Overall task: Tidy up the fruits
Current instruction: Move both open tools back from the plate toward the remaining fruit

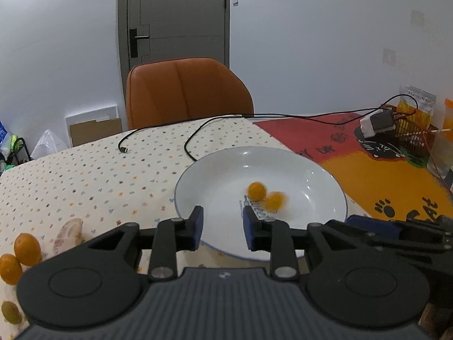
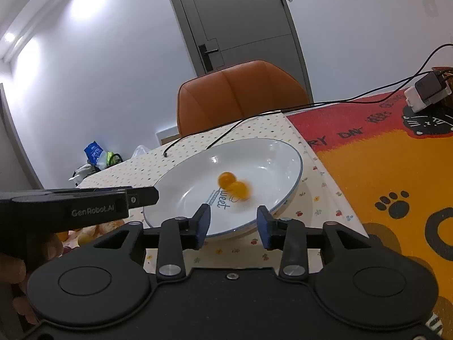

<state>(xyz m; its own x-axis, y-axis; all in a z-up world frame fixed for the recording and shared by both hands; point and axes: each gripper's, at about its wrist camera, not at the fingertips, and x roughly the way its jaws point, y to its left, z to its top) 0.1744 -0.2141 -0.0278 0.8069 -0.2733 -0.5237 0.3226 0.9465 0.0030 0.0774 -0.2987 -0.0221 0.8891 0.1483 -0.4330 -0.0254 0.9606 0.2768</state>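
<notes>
Left wrist view: left gripper [image 1: 222, 228] hangs wide and empty at the near rim of the white plate [image 1: 198, 181]; two small oranges [image 1: 257, 190] lie touching mid-plate, one blurred. More oranges [image 1: 27, 248] wait near left on the tablecloth. Recommend fetching these one at a time.

Right wrist view: right gripper [image 2: 233, 223] gapes empty at the same rim. Lower fruit gently so nothing rolls.

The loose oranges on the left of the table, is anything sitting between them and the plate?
Nothing visible blocks the way: only bare dotted tablecloth lies between the loose oranges and the plate.
</notes>
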